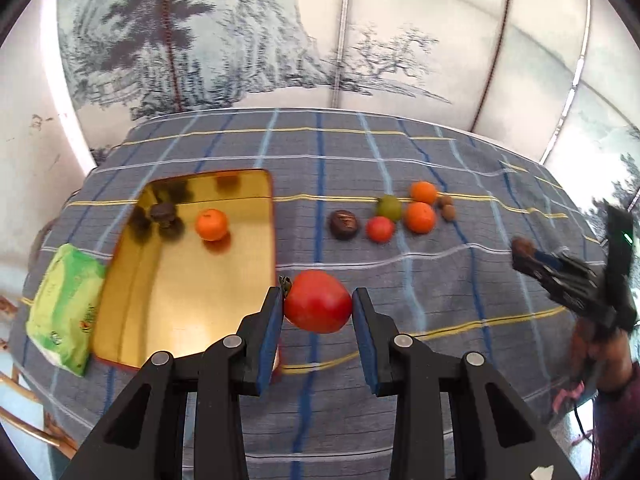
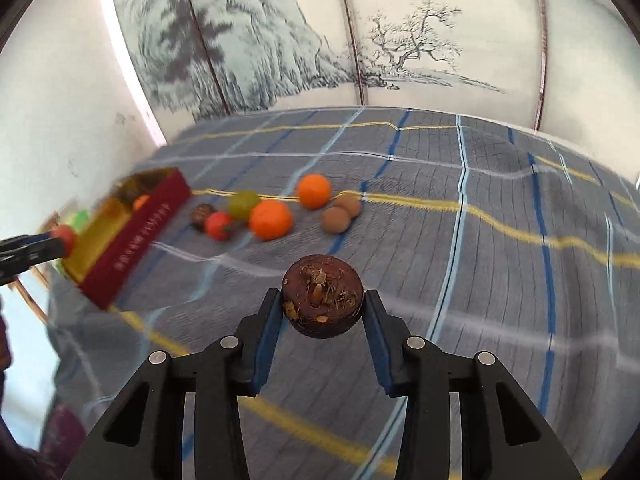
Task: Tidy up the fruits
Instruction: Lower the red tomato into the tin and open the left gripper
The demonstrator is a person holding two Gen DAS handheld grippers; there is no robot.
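The left gripper (image 1: 318, 308) is clenching a red tomato (image 1: 318, 306) between its jaws, holding it just beside the near right corner of the gold tray (image 1: 192, 300). The right gripper (image 2: 323, 308) is grasping a dark brown water chestnut (image 2: 322, 295), lifted above the plaid tabletop (image 2: 480, 280), well to the right of the tray. Inside the tray, an orange (image 1: 211, 224) and a dark chestnut (image 1: 163, 212) are lying. Right of the tray, loose fruits (image 1: 400, 212) are clustering; left of it, a green packet (image 1: 66, 312) is resting.
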